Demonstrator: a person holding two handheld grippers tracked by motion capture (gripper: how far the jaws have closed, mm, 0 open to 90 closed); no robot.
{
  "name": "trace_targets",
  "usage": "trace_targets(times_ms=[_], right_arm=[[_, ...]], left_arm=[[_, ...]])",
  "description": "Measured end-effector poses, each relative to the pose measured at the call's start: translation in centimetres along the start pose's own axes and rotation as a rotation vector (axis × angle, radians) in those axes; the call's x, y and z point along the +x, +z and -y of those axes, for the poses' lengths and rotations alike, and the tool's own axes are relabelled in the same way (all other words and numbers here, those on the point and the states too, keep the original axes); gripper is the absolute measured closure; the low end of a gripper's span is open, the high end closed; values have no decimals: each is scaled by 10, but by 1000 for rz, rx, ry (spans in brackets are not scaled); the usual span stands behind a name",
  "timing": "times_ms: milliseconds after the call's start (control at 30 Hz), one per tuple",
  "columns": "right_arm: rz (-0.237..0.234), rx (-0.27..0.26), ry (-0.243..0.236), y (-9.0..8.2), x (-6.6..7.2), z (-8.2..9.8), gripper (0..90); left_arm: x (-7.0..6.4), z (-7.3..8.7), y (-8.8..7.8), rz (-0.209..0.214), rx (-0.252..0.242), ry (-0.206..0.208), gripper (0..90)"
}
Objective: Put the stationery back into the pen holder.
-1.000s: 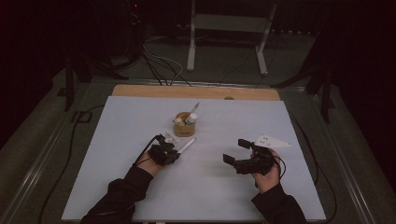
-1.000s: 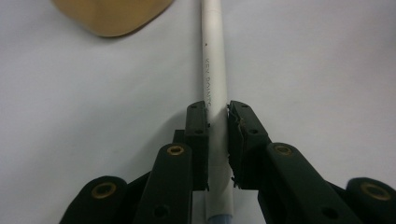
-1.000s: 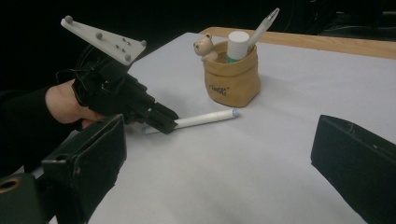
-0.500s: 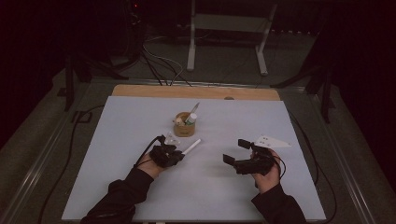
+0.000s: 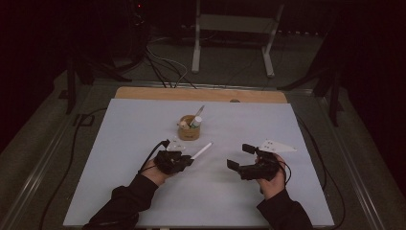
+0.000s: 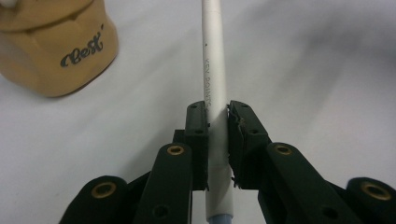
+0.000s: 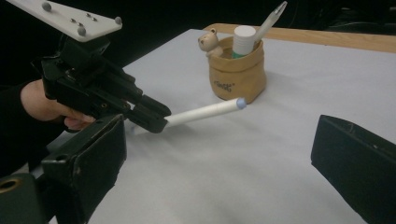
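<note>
1. High view: the left gripper (image 5: 184,160) sits a little left of the middle of the table (image 5: 119,191), nearer the front edge than the back, clamped on one end of a white pen (image 5: 201,151). The pen slants away toward the tan holder (image 5: 189,129), which stands just behind it toward the back edge. Compared with a second ago, this hand has shifted slightly toward the table's middle, and the pen has gone along with it. The right gripper (image 5: 242,155) is where it was, toward the right side, jaws spread wide and empty.

2. Left gripper view: the jaws stand narrow, both pads pressing the pen (image 6: 211,93) near its lower end; the barrel runs straight ahead between them. The holder (image 6: 56,46) lies ahead and to the left.

3. Right gripper view: the left gripper (image 7: 154,122) holds the pen (image 7: 205,112) clear of the table, its blue-tipped end just short of the holder (image 7: 238,77), which already carries another pen and a white tube. This view's own jaws stand wide apart with nothing between them.

4. Judgement: the pen is secured and lifted; what remains is probably tilting it upright and dropping it into the holder.
</note>
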State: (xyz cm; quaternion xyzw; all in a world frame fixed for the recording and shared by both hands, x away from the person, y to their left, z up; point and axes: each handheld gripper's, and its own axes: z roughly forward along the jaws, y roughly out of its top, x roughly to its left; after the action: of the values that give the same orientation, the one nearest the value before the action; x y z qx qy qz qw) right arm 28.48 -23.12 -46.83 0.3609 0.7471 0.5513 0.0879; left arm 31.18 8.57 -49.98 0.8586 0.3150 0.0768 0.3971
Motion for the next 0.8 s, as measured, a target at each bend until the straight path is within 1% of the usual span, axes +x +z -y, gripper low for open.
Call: trace_targets(times_ms=[33, 67, 100, 167, 233, 300, 333, 367, 400, 433, 467, 500, 533, 567, 600, 633, 667, 733, 800], right_arm=[[-2, 0, 0, 0, 0, 0, 31], [-6, -3, 3, 0, 0, 0, 31], [-13, -3, 6, 0, 0, 0, 28], [-18, -12, 10, -1, 1, 0, 22], [-15, -16, 9, -1, 1, -1, 16], [-16, -18, 11, -1, 1, -1, 16], [-19, -25, 17, -2, 1, -1, 12], [-14, -26, 18, -3, 1, -2, 3], [-14, -26, 18, -3, 1, -2, 3], [-14, -33, 22, -3, 1, -2, 3], [-14, -33, 22, -3, 1, -2, 3], [-11, -32, 21, -3, 2, -2, 3], [-12, -31, 22, -4, 2, -2, 2], [-10, -31, 24, -4, 2, -2, 0], [-10, -28, 23, -4, 2, -2, 0], [-10, -27, 23, -4, 2, -2, 0], [-6, -25, 22, -4, 2, -2, 0], [-4, -23, 22, -3, 2, -2, 0], [-5, -23, 27, -3, 2, -2, 0]], left_arm=[[0, 0, -1, 3, -9, -6, 800], [-1, 0, -2, 3, -12, -2, 801], [-1, 0, -3, 2, -26, 1, 801], [-3, 0, -5, -8, -34, 9, 800], [-4, 0, -7, -7, -55, 11, 800], [-5, 0, -9, -4, -64, 12, 800], [-5, 0, -10, 4, -71, 6, 800], [-5, 0, -12, 21, -79, -3, 800], [-5, 0, -12, 21, -79, -3, 800], [-5, 0, -14, 40, -91, -23, 800], [-5, 0, -14, 40, -91, -23, 800], [-5, 1, -15, 54, -102, -38, 800], [-5, 1, -15, 54, -102, -38, 800], [-4, 1, -18, 75, -116, -61, 800], [-2, 2, -20, 83, -127, -79, 800], [-2, 2, -20, 83, -127, -79, 800], [-2, 2, -23, 77, -147, -81, 800], [-2, 3, -24, 81, -153, -88, 800], [-2, 3, -27, 85, -177, -93, 800]])
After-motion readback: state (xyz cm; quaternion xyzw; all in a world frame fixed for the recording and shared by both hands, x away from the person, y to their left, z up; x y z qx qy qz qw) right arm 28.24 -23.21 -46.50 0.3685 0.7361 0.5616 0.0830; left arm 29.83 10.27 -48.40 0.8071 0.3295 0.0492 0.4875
